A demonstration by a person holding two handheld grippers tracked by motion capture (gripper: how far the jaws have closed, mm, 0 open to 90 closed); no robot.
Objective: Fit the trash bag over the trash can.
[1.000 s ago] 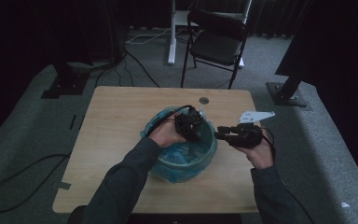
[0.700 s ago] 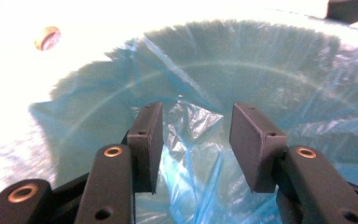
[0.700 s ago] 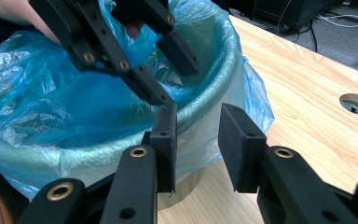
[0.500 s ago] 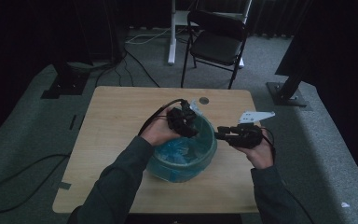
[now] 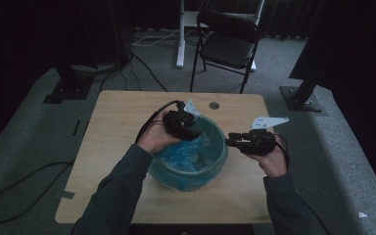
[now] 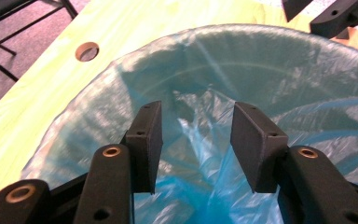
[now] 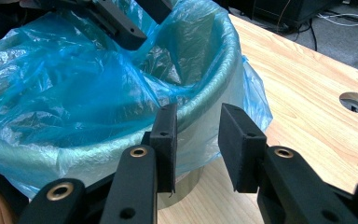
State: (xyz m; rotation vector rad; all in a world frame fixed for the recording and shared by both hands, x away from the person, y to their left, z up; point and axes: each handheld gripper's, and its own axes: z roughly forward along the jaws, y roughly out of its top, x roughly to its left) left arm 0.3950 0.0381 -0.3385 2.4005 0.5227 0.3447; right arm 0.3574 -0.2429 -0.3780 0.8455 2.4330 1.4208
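A round bin (image 5: 188, 166) lined with a blue bag (image 5: 183, 152) stands near the middle of the bench (image 5: 117, 132), a little toward the person's side; the bag is folded out over the rim and drapes down the bin's outer wall, loose and crumpled inside.

The left tongs (image 5: 188, 128) hang over the far-left part of the rim, pointing down into the bin; in the left gripper view they (image 6: 196, 135) are released, jaws well apart, with slack bag film between and below them but not pinched.

The right tongs (image 5: 231, 142) sit just outside the bin's right rim, pointing at it; in the right gripper view they (image 7: 196, 140) stand open, jaws apart, close to the draped bag and the rim, touching neither as far as can be seen.

Bare bench lies left of and beyond the bin; a cable hole (image 5: 214, 105) sits near the far edge; a chair (image 5: 227, 46) stands on the floor beyond.
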